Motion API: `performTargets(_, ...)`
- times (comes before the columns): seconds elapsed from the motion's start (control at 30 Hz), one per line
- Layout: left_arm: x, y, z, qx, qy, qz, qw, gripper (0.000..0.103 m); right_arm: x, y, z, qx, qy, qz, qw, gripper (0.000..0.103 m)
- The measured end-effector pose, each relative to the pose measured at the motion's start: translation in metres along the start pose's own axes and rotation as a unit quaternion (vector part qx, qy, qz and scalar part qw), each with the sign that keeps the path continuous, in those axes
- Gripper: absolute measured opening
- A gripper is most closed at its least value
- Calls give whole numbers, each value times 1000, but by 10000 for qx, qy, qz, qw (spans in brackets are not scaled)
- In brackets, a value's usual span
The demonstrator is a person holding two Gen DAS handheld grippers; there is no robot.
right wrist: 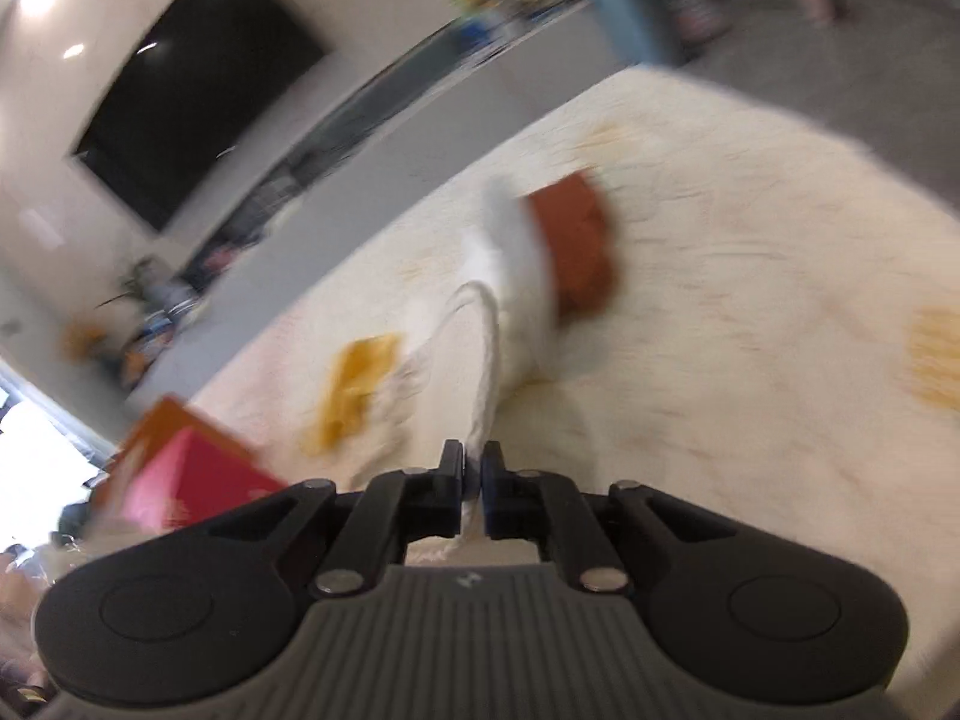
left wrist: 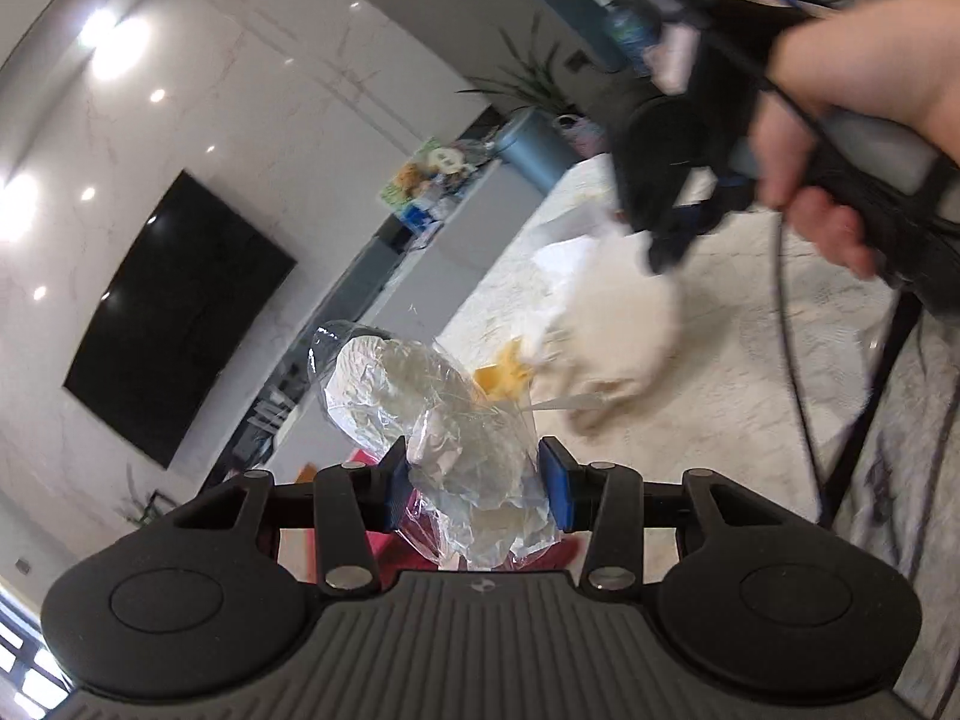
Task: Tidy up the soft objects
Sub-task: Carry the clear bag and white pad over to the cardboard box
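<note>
In the left wrist view my left gripper (left wrist: 477, 489) is shut on a clear plastic bag (left wrist: 444, 414) with a white soft thing inside; the blue pads (left wrist: 558, 492) press on both its sides. Up right, a hand holds my right gripper (left wrist: 666, 240) above a blurred white plush (left wrist: 618, 330) over the cream rug (left wrist: 720, 396). In the right wrist view my right gripper (right wrist: 474, 474) is shut on a white cord (right wrist: 483, 396). The cord leads to the white plush (right wrist: 516, 276), which has a brown part (right wrist: 576, 252). A yellow soft piece (right wrist: 354, 384) lies on the rug (right wrist: 750, 300).
A pink and orange box (right wrist: 180, 468) stands at the rug's near left edge. A black TV (left wrist: 174, 312) hangs on the marble wall above a low grey cabinet (left wrist: 480, 210) with a blue-grey bin (left wrist: 534, 144) and plants. A dark frame leg (left wrist: 870, 408) stands at the right.
</note>
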State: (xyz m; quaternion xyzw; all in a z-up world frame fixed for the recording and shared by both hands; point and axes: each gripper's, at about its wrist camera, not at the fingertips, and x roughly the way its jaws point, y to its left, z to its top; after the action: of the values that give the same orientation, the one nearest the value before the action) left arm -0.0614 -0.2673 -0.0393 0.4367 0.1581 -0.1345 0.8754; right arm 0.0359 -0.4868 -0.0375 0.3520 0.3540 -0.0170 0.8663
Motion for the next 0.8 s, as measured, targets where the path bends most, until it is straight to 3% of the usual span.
performTargets(0.13, 5, 19, -4, -264, 91, 68, 9996, 50, 8, -14, -4, 831, -59, 591, 9948, 9)
performTargets(0.23, 5, 35, -4, -597, 105, 52, 9981, 50, 22, -21, 1, 1118, 40, 404, 9929, 13)
performTargets(0.3, 3, 47, -4, -805, 81, 81, 9967, 50, 26, -27, 1, 1355, 74, 423, 9898, 26)
performTargets(0.4, -1, 59, -6, -997, 56, 88, 9950, 50, 35, -30, 3, 1560, 123, 957, 9830, 45)
performTargets(0.43, -1, 63, -8, -1046, 39, 67, 9945, 50, 40, -30, 2, 1578, 189, 1185, 9802, 57)
performTargets(0.47, -4, 66, -10, -1121, 25, 39, 9937, 50, 44, -30, 1, 1620, 260, 1267, 9783, 58)
performTargets(0.57, -11, 83, -17, -1490, 100, -25, 9888, 50, 59, -27, -1, 1670, 483, 827, 9813, 55)
performTargets(0.73, -22, 115, -27, -2020, 169, -2, 9792, 50, 66, -22, -6, 1571, 639, 652, 9834, 19)
performTargets(0.8, -25, 129, -32, -2207, 185, 30, 9752, 50, 58, -14, -7, 1349, 503, 576, 9879, 17)
